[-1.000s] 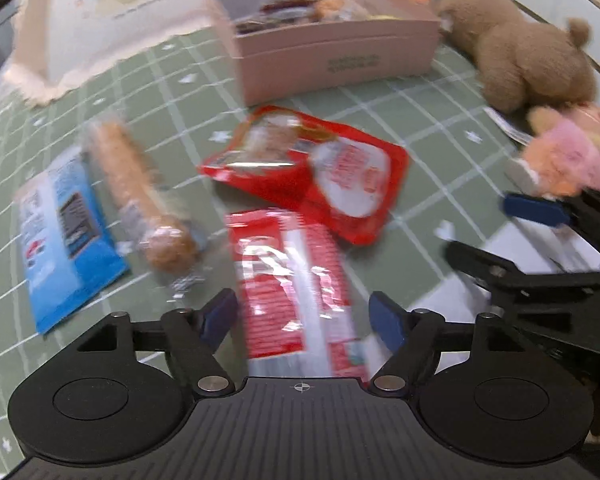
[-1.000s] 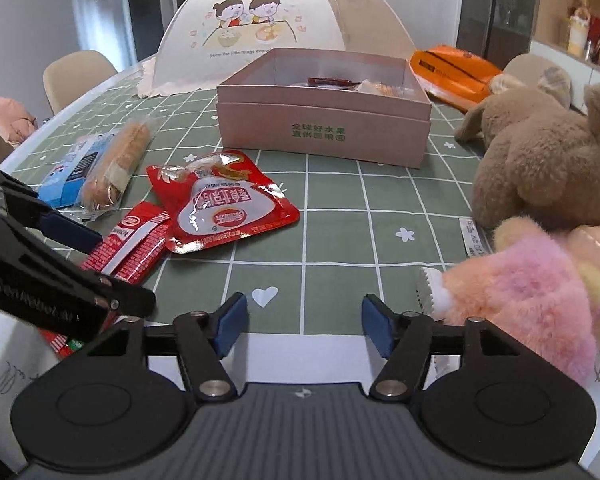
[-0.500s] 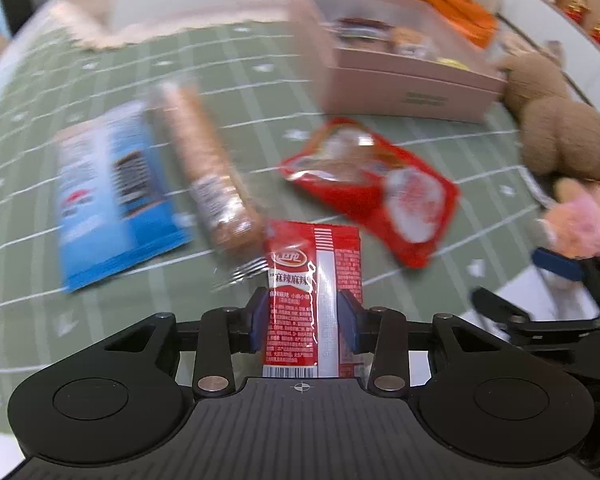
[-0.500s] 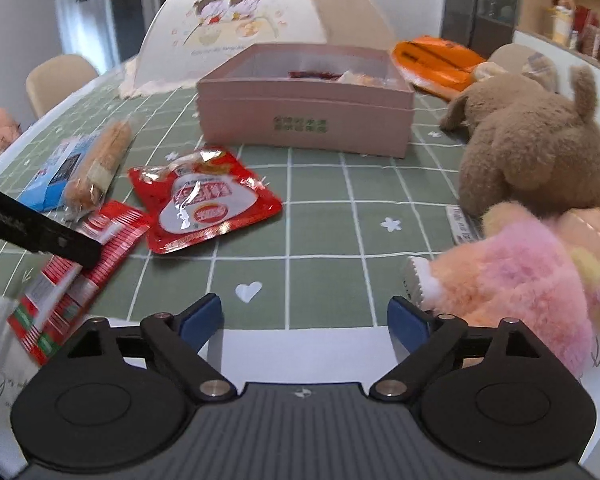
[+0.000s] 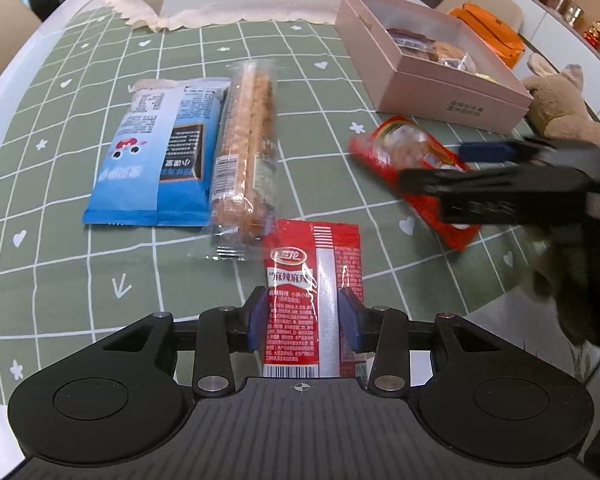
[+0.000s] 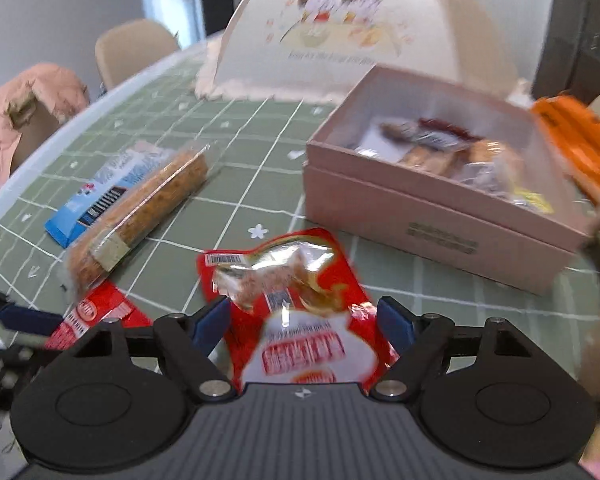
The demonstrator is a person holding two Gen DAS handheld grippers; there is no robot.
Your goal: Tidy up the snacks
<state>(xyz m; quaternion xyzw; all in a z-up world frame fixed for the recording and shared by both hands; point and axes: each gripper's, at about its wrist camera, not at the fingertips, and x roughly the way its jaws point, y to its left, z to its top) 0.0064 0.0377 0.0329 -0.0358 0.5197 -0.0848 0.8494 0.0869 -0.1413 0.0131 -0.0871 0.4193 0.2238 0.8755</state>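
Note:
My left gripper (image 5: 302, 320) grips a narrow red snack packet (image 5: 312, 292) by its long edges; the pads touch it while the jaws ease open slightly. In the right wrist view, my right gripper (image 6: 304, 322) straddles a wide red pouch (image 6: 296, 280) on the green cloth. Its jaws are closing and the pads stand just beside the pouch. Left of these lie a blue packet (image 5: 156, 160) and a clear-wrapped biscuit bar (image 5: 246, 148). Behind the pouch, an open pink box (image 6: 420, 220) holds several snacks.
A white dome food cover (image 6: 340, 28) stands at the back of the table. A brown plush toy (image 5: 568, 108) and an orange bag (image 6: 580, 140) lie right of the box. Chairs, one with a pink jacket (image 6: 24, 112), line the table's left edge.
The left jaws went from wide apart to closed around the narrow red packet. The right gripper moved left and forward, from beside the pink plush to over the red pouch.

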